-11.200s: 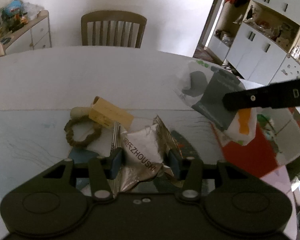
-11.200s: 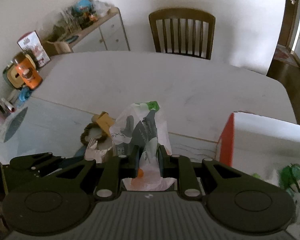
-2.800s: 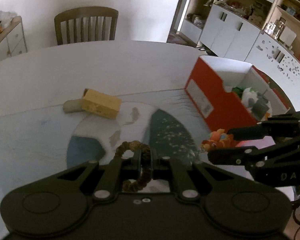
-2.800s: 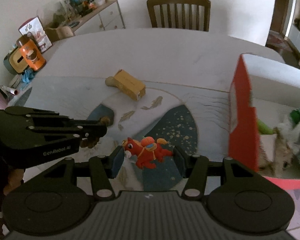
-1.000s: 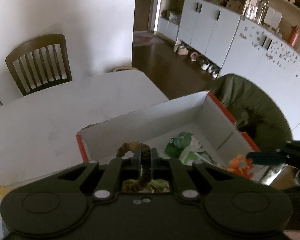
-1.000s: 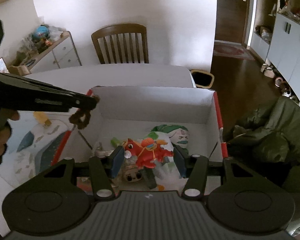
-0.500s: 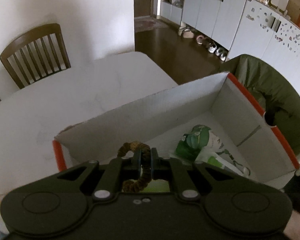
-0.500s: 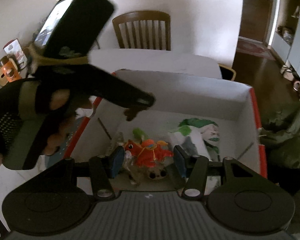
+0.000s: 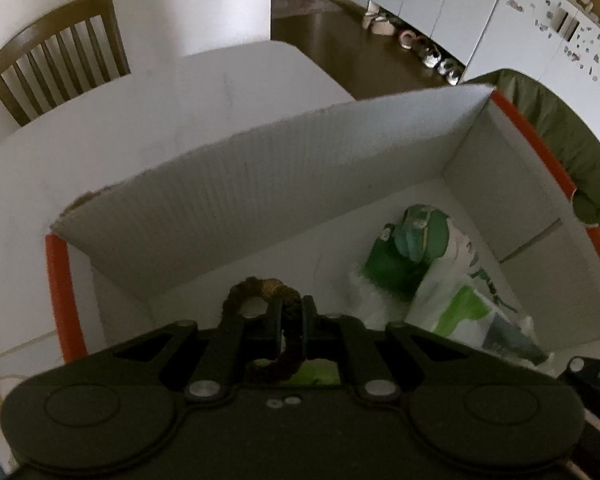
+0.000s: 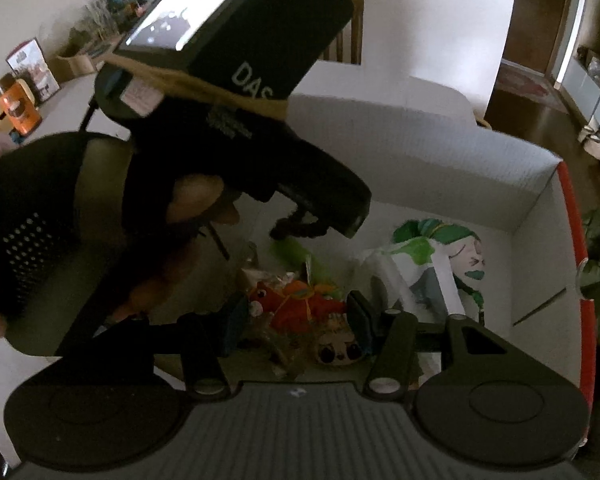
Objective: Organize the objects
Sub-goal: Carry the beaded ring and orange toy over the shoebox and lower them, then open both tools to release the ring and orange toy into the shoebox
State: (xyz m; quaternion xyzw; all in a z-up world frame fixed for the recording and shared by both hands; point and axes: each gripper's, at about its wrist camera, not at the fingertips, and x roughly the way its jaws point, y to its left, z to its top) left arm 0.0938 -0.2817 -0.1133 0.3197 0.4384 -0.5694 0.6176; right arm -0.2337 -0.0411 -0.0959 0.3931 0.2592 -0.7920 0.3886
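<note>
Both toys have come from the surface to above the box (image 9: 260, 184): my left tongs (image 9: 291, 330) pinch the braided ring (image 9: 266, 292), my right tongs (image 10: 296, 316) clamp the orange toy (image 10: 300, 300). Released too high, either may bounce out or snag.

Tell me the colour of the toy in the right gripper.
Orange-red toy, clearest in the right wrist view.

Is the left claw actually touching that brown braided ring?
Touching. The left wrist view shows the left claw clamped shut on the brown braided ring.
</note>
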